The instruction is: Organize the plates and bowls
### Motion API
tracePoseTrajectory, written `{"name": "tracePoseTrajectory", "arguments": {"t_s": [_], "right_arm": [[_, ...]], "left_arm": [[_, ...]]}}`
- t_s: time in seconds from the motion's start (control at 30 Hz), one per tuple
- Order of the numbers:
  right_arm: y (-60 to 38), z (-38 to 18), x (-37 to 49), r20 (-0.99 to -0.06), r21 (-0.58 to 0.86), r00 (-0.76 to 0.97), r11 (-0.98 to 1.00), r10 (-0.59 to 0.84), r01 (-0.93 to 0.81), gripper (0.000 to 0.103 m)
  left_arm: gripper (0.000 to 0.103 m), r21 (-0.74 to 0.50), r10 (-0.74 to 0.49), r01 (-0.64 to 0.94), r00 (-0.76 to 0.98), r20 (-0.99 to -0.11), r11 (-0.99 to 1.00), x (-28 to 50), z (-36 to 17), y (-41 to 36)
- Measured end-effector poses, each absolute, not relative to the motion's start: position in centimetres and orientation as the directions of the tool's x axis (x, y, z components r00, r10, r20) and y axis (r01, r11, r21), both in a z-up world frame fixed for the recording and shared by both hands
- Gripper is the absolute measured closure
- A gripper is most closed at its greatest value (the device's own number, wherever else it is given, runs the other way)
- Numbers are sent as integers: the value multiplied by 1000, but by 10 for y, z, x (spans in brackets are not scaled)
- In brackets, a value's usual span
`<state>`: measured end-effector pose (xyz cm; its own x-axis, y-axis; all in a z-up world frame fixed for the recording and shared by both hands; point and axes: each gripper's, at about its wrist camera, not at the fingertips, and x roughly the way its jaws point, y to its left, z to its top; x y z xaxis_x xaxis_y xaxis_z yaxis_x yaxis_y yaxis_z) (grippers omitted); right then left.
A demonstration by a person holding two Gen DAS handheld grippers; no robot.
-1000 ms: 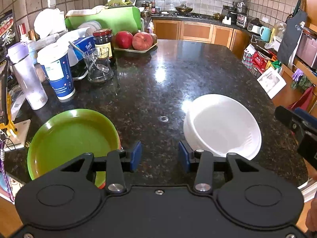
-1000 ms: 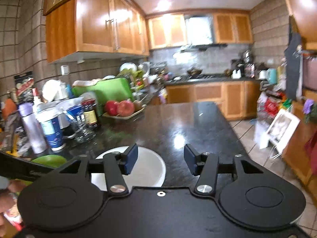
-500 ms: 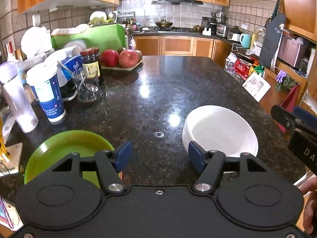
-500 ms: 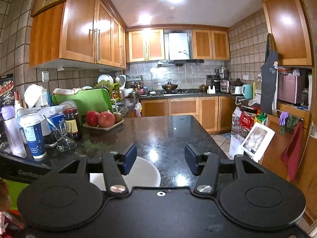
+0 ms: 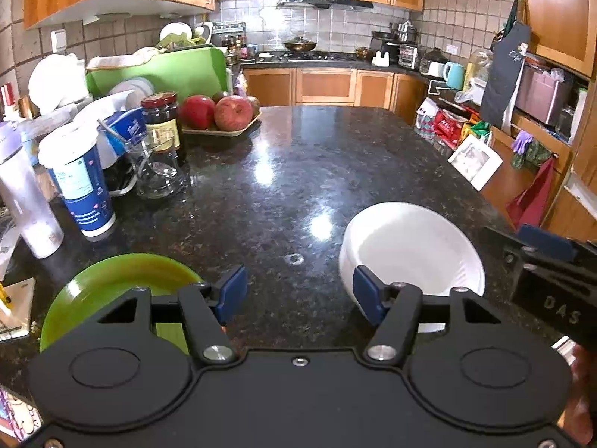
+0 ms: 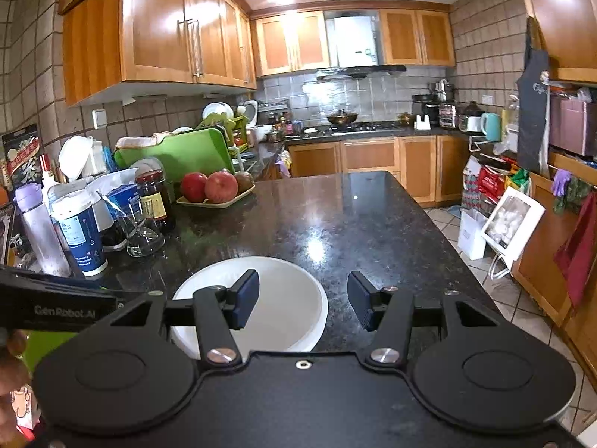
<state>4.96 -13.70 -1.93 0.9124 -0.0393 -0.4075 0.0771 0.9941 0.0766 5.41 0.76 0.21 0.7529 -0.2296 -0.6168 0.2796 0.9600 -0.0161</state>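
Note:
A white bowl (image 5: pixel 410 250) sits on the black granite counter (image 5: pixel 298 171), near its front right. A green plate (image 5: pixel 112 291) lies at the front left, partly hidden by my left gripper (image 5: pixel 300 295). That gripper is open over bare counter between the two dishes, with nothing between its fingers. In the right wrist view my right gripper (image 6: pixel 302 304) is open over the white bowl (image 6: pixel 283 298). Its left pad shows against the bowl's inside and its right pad lies past the rim, and neither pad presses on the bowl. A sliver of the green plate (image 6: pixel 44 339) shows at lower left.
Along the counter's left side stand a blue-and-white cup (image 5: pixel 80 186), a pale bottle (image 5: pixel 26 205), a glass (image 5: pixel 156 171), a dark jar (image 5: pixel 162 119) and a tray of apples (image 5: pixel 220 115). The counter's right edge (image 5: pixel 466 186) drops to a tiled floor with bags.
My left gripper's jaws have spread wider. Both views have tipped up slightly, and the right gripper now looks down on more of the bowl. Bowl and plate have not moved.

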Motion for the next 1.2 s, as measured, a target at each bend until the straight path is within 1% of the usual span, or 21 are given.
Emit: {"name": "tracePoseTrajectory", "arguments": {"t_s": [0.2, 0.3, 0.4, 0.63, 0.9, 1.2], "right_arm": [[-155, -17, 66, -432, 102, 902, 995, 27, 19, 48], [-163, -20, 75, -474, 124, 877, 992, 74, -17, 51], [-170, -24, 82, -500, 146, 860, 989, 104, -34, 51], [-178, -32, 96, -558, 160, 819, 986, 136, -54, 58], [-181, -39, 106, -593, 196, 784, 977, 185, -82, 58], [-182, -47, 115, -633, 194, 750, 977, 192, -86, 58]], "left_arm": [[38, 11, -219, 287, 753, -620, 958, 60, 4, -11], [43, 3, -221, 288, 740, -635, 958, 66, 3, -18], [44, -2, -221, 292, 719, -659, 956, 72, 1, -23], [44, 22, -181, 268, 706, -685, 963, 76, -6, -31], [44, 25, -169, 264, 684, -709, 964, 80, -10, -39], [44, 12, -158, 249, 651, -742, 968, 86, -19, -43]]}}
